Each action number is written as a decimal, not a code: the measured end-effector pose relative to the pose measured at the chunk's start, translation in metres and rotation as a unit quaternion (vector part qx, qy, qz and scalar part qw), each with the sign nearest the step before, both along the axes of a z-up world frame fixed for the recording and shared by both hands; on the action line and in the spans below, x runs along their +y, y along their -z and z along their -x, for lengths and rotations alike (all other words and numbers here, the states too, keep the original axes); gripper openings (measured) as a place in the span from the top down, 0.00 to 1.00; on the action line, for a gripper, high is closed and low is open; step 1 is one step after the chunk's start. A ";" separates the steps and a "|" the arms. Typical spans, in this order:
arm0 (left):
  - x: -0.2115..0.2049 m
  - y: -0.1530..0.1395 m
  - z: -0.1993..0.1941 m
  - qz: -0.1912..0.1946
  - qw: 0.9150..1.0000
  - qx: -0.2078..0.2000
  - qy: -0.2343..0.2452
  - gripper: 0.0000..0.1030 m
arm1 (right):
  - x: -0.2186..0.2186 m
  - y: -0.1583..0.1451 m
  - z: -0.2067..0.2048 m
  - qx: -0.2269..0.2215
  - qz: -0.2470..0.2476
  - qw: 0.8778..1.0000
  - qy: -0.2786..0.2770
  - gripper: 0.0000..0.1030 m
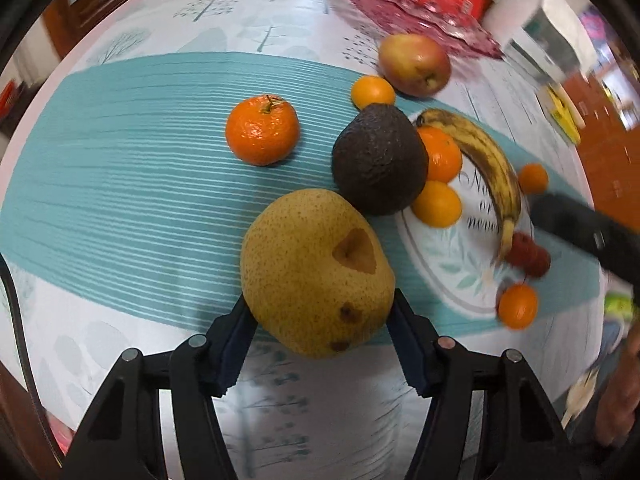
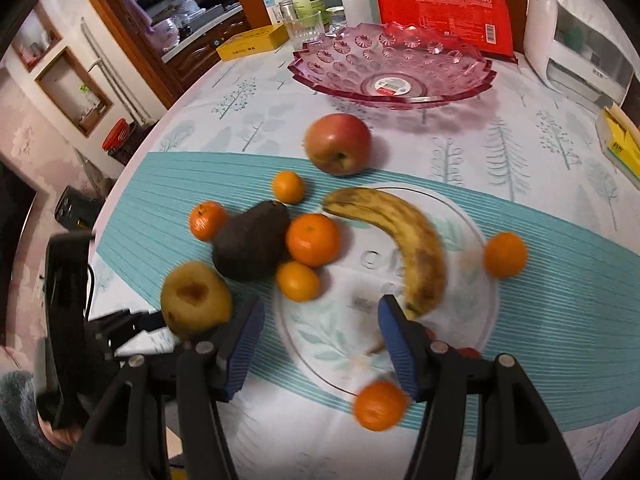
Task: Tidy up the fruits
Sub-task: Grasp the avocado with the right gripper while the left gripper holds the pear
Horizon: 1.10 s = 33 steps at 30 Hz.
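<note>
the left gripper (image 1: 320, 312) clamps both blue pads on a speckled yellow-brown pear (image 1: 316, 272), the dark avocado (image 1: 378, 160) just beyond it. the right gripper (image 2: 320, 332) gapes empty over the clear glass plate (image 2: 304, 360), a spotted banana (image 2: 404, 236) just ahead.

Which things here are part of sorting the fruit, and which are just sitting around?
Part of the job: pear between the left gripper fingers, avocado, banana, apple, tangerines such as one, pink glass bowl.

Just lying about: red packet, yellow box, drinking glass, white appliance.
</note>
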State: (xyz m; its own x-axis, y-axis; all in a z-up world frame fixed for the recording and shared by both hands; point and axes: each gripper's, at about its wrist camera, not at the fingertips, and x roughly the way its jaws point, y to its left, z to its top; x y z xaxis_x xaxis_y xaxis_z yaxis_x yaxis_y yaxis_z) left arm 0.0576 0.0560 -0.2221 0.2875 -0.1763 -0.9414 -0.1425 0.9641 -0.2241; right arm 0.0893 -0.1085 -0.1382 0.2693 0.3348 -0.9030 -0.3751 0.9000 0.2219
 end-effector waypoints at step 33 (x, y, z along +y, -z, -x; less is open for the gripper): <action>0.043 0.002 -0.021 0.068 0.986 -0.002 0.150 0.34 | 0.091 0.054 -0.045 0.075 0.009 0.992 0.099 0.42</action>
State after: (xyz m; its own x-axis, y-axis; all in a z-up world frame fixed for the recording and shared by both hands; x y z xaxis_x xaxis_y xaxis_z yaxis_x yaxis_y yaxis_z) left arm 0.0790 0.0990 -0.2246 0.2058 -0.3779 -0.9027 0.1463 0.9240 -0.3534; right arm 0.1338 -0.0176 -0.1917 0.1895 0.2732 -0.9431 -0.1547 0.9568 0.2461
